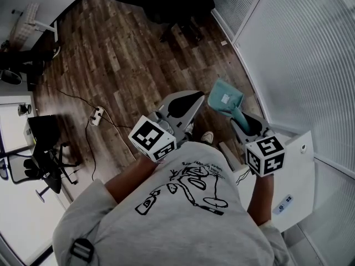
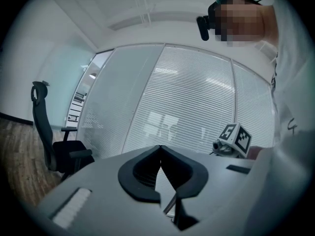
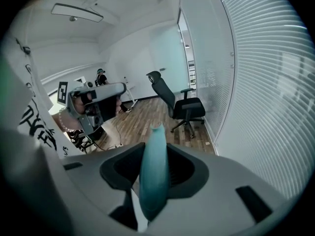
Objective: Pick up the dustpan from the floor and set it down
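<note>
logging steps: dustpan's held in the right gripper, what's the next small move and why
Probably lower the dustpan to the wood floor, then open. The right gripper is clamped on its handle, and the pan hangs above the floor, resting on nothing.

Your left gripper (image 2: 160, 149) holds its 2 jaws tip to tip on nothing, facing a blinded glass wall (image 2: 192, 97), 1 black office chair (image 2: 54, 151) left, 1 marker cube (image 2: 237, 137) right.

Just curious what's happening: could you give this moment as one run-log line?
right gripper: shut on teal plastic dustpan | dustpan: held above wooden floor | left gripper: shut, empty
</note>
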Motion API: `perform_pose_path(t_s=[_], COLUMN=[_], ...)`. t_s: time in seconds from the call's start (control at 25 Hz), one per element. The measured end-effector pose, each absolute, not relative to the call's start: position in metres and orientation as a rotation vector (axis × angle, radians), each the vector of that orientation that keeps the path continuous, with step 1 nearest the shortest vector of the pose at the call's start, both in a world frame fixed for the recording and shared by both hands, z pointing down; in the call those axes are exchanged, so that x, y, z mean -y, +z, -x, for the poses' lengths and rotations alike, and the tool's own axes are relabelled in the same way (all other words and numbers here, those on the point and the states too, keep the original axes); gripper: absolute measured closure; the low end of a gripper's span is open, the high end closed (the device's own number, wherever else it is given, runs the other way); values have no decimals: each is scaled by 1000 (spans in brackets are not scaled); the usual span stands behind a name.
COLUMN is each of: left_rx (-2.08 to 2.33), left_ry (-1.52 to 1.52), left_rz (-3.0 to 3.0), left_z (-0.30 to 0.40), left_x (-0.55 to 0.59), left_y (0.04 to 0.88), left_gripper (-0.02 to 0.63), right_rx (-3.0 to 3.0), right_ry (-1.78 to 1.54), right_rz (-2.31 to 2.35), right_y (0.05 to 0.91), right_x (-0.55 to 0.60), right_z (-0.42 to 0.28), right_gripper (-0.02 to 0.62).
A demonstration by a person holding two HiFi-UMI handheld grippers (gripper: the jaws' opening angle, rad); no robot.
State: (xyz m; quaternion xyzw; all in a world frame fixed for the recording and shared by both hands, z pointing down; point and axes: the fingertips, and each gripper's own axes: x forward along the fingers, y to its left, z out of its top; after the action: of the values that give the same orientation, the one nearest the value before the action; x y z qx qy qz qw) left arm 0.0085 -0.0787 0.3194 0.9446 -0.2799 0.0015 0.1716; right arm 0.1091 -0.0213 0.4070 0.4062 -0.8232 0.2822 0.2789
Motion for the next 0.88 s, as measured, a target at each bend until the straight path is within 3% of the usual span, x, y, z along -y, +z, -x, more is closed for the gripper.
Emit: perform_pose_path(t_s=[0.88], left_rx=[806], left_ry=[51], left_rz=[-2631], left_z=[8], left_x=[67], left_y=[339], left_gripper=[604], right_rx=[2131], right_ry=[865], right_rz=[-1066], right_y=[530], right_x=[5], right_z=[-105], right_gripper=[474])
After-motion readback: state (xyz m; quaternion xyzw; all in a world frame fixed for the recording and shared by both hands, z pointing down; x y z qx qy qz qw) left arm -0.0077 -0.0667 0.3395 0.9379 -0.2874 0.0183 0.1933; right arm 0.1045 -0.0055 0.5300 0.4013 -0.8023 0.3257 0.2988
